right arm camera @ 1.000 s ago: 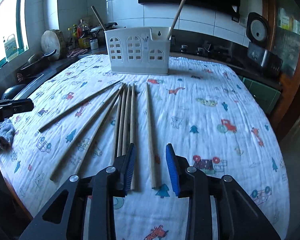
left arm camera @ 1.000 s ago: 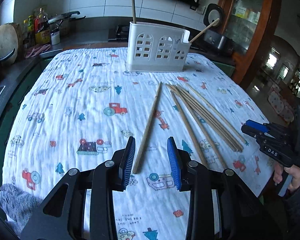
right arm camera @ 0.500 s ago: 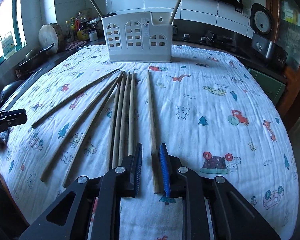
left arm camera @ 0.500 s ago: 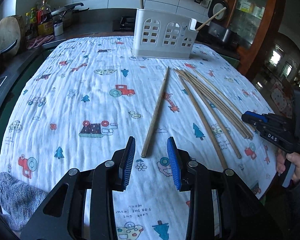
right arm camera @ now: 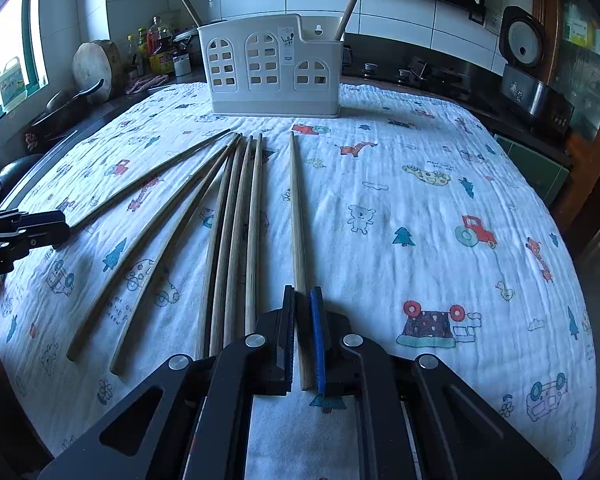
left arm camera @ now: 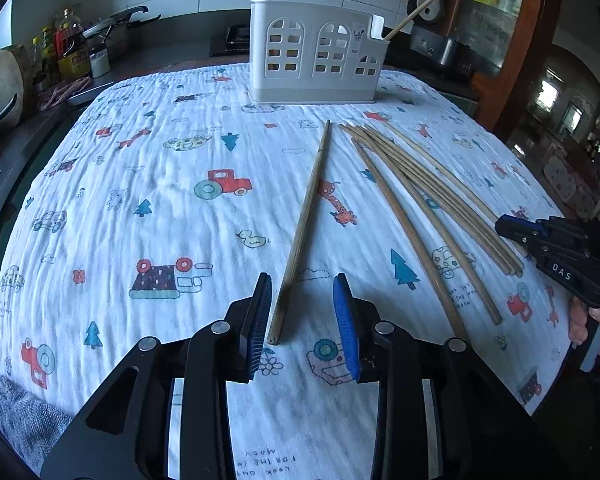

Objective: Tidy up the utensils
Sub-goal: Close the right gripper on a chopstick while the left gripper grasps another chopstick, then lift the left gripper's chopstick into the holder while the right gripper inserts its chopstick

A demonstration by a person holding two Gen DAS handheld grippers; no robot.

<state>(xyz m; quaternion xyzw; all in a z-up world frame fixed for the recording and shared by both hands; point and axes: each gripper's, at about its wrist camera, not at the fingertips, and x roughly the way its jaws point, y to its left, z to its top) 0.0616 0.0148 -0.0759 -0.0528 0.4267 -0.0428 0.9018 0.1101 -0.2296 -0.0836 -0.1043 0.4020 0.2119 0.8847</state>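
Right wrist view: my right gripper (right arm camera: 304, 336) has just closed its jaws on the lone chopstick (right arm camera: 297, 216), which runs toward 12 o'clock at the white holder (right arm camera: 274, 92). My left gripper (left arm camera: 302, 320) stands partly open, astride another chopstick (left arm camera: 302, 232), not pressing it.

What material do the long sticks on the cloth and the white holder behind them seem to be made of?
The chopsticks look like bamboo or pale wood, matte and unvarnished: tan colour, faint lengthwise grain. The white holder looks like moulded plastic with a smooth, slightly glossy face: even colour, clean window-shaped cutouts. The cloth seems crinkled cotton gauze, printed.
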